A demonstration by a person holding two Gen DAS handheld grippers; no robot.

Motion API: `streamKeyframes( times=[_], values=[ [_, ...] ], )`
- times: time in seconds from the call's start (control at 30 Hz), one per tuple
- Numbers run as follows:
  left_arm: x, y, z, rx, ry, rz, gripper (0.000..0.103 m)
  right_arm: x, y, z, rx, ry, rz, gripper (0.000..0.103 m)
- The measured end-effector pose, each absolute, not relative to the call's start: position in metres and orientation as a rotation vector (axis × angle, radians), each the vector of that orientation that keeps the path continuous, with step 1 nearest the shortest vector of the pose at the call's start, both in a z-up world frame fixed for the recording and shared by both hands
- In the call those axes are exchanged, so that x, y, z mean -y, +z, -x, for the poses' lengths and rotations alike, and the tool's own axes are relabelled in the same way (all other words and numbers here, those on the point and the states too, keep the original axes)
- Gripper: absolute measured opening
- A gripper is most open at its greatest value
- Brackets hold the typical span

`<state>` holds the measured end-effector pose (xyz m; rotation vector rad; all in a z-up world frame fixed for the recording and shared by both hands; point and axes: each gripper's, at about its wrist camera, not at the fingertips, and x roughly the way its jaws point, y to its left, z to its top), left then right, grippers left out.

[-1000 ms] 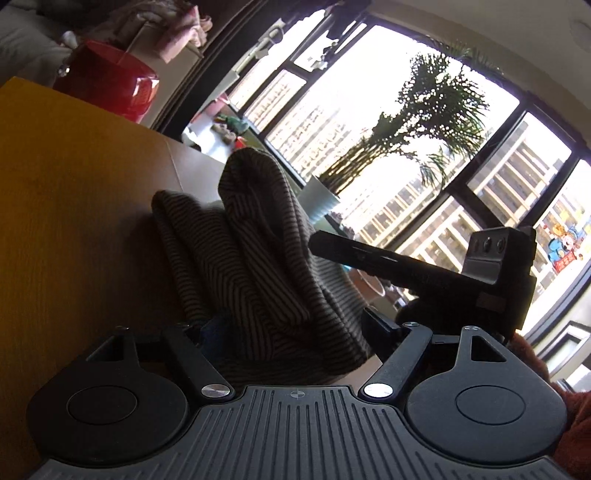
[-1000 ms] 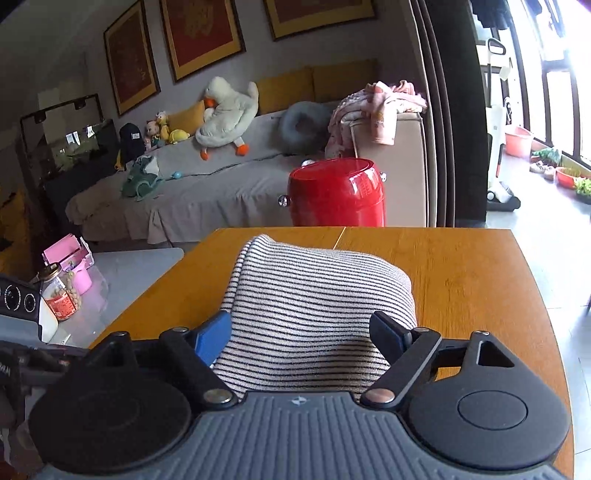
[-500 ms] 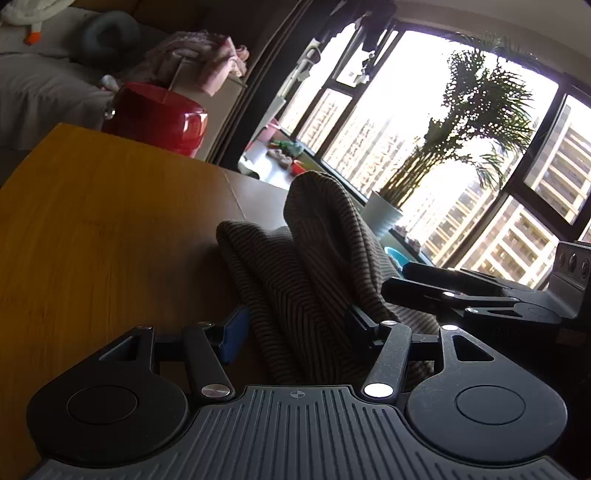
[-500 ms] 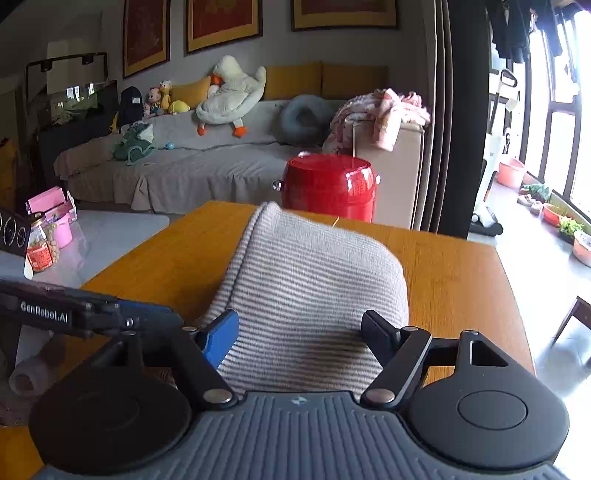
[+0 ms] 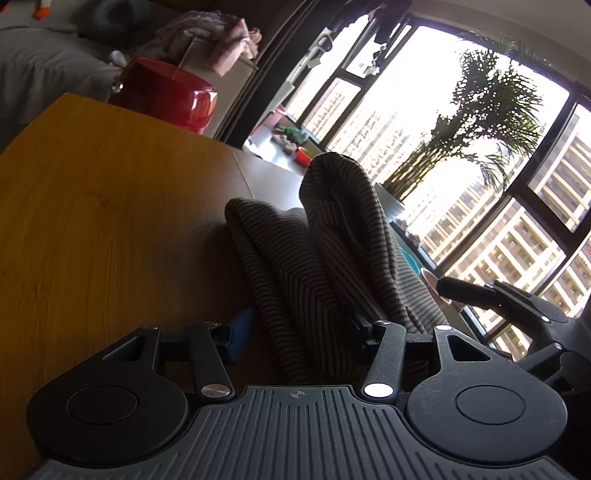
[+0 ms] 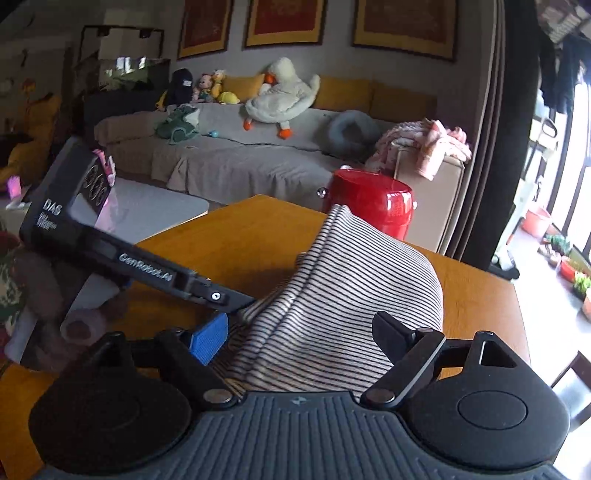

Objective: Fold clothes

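This is a home living room: a grey sofa (image 6: 236, 162) with a plush duck (image 6: 284, 96), framed pictures (image 6: 284, 22), a potted palm (image 5: 480, 122) by large windows.

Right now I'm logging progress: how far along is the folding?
Done: the striped garment already lies doubled into a thick bundle on the wooden table. In hand: cloth sits between the fingers of the left hand-held gripper and the right hand-held gripper. Left: flattening it into a neat fold.

Red pot (image 6: 373, 201) beyond the wooden table (image 6: 255, 229) — plush duck (image 6: 284, 98) on sofa (image 6: 236, 158).
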<state>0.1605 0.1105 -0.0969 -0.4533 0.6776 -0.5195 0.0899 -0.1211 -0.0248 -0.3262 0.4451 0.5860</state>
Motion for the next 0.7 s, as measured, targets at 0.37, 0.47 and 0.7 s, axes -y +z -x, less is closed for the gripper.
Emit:
streamKeyframes(
  times=[0.37, 0.47, 0.7],
  values=[
    [-0.144, -0.097, -0.162, -0.649, -0.448, 0.577, 0.056, 0.076, -0.060, -0.102, -0.391, 0.396, 0.469, 0.087],
    [-0.139, -0.097, -0.162, -0.657, -0.493, 0.574, 0.056, 0.091, -0.048, -0.106, -0.414, 0.426, 0.391, 0.060],
    [-0.101, -0.098, -0.162, -0.728, -0.708, 0.538, 0.055, 0.165, -0.006, -0.130, -0.436, 0.406, 0.045, 0.021]
  ],
)
